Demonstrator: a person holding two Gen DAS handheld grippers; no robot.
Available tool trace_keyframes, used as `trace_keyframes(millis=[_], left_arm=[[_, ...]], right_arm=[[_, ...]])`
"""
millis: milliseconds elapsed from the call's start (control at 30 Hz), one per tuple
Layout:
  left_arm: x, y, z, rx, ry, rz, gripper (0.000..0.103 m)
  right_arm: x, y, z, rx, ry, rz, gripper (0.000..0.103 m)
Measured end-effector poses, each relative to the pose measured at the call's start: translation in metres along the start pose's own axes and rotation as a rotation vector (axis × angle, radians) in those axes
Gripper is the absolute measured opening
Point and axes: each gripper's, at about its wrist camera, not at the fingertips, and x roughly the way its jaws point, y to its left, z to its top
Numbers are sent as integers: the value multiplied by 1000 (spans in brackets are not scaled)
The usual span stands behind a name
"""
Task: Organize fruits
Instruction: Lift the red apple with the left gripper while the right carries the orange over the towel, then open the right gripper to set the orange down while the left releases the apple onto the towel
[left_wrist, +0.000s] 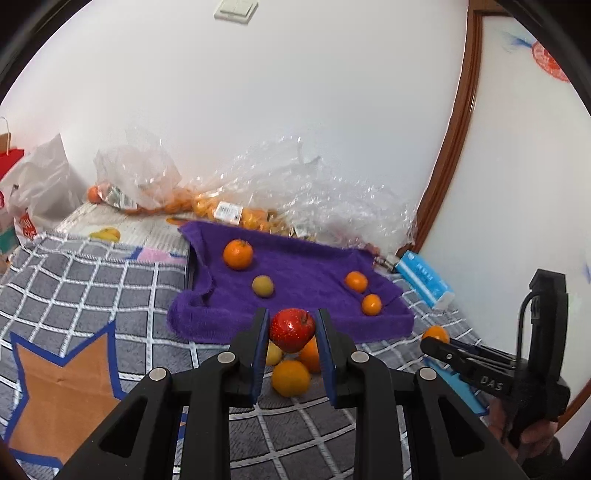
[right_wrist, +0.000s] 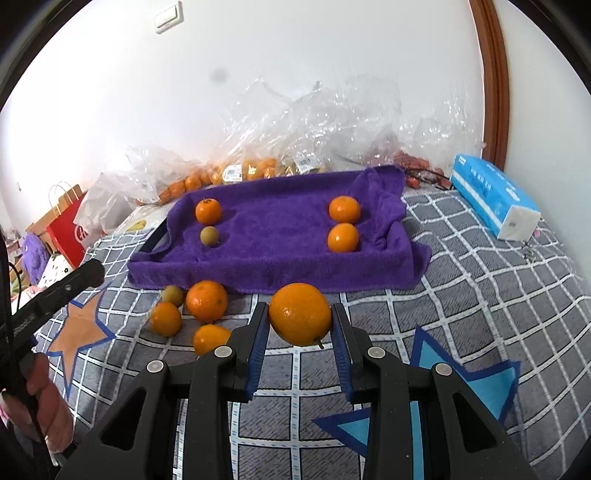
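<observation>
My left gripper (left_wrist: 291, 328) is shut on a red apple (left_wrist: 291, 329), held above the bed just in front of the purple towel-lined tray (left_wrist: 306, 321). My right gripper (right_wrist: 300, 317) is shut on a large orange (right_wrist: 300, 314), also held in front of the tray (right_wrist: 273, 273). On the towel lie an orange (right_wrist: 208, 211) and a small brownish fruit (right_wrist: 209, 235) at the left, two oranges (right_wrist: 344, 209) (right_wrist: 343, 237) at the right. Several loose oranges (right_wrist: 206, 300) and a small green-brown fruit (right_wrist: 172, 295) lie on the bedspread before the tray.
Clear plastic bags of oranges (right_wrist: 236, 170) lie along the wall behind the tray. A blue tissue pack (right_wrist: 491, 195) lies at the right. Paper shopping bags (right_wrist: 70, 229) stand at the far left. The grey checked bedspread (right_wrist: 461, 280) has star patches.
</observation>
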Motion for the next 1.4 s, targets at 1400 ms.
trace_keyframes(millis=[1400], left_arm=[[128, 46, 85, -165, 96, 106, 24]], right_arm=[[99, -39, 91, -20, -45, -80, 33]])
